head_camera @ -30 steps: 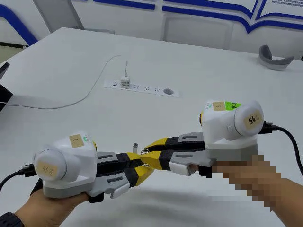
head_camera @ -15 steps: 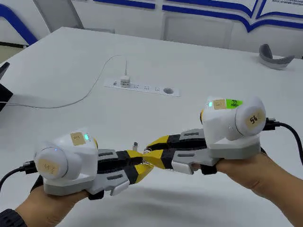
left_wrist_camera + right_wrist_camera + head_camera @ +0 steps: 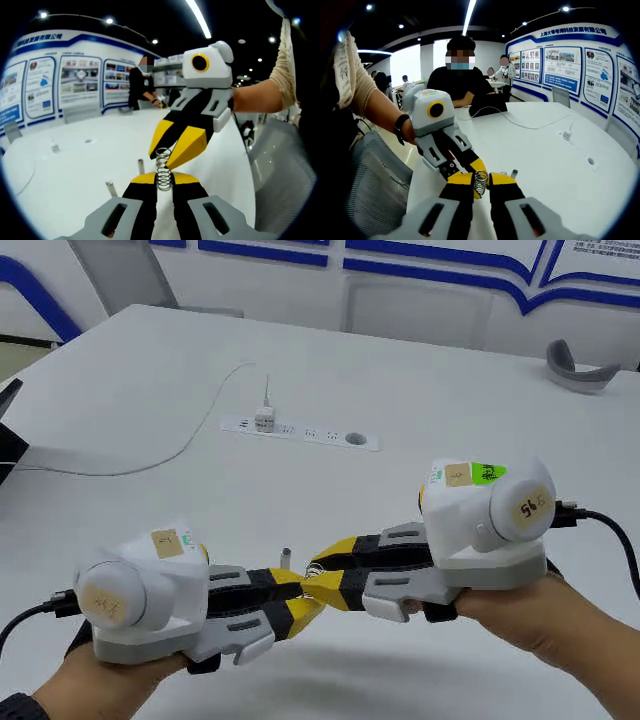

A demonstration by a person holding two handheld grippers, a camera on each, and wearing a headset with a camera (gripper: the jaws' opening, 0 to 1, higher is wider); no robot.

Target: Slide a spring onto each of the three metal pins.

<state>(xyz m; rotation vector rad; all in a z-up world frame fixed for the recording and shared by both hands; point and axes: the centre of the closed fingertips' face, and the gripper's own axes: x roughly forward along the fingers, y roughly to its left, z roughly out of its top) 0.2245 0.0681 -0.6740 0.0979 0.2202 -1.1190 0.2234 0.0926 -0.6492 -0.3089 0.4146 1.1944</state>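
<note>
Left jaws: the left gripper (image 3: 164,180) has its yellow tips drawn in against the lower coils of the spring (image 3: 163,169), low in the middle of the left gripper view.
Right jaws: the right gripper (image 3: 480,180) is likewise closed on the spring, coils touching both tips; it meets the left gripper tip to tip.
Spring: upright between the four tips, above the table (image 3: 150,390).
Pins: first pin (image 3: 141,166) stands just left of the spring, second pin (image 3: 111,188) lower left; both bare.
Farther out: power strip (image 3: 300,429) upper centre of the head view, its cable (image 3: 190,440) curving left.
</note>
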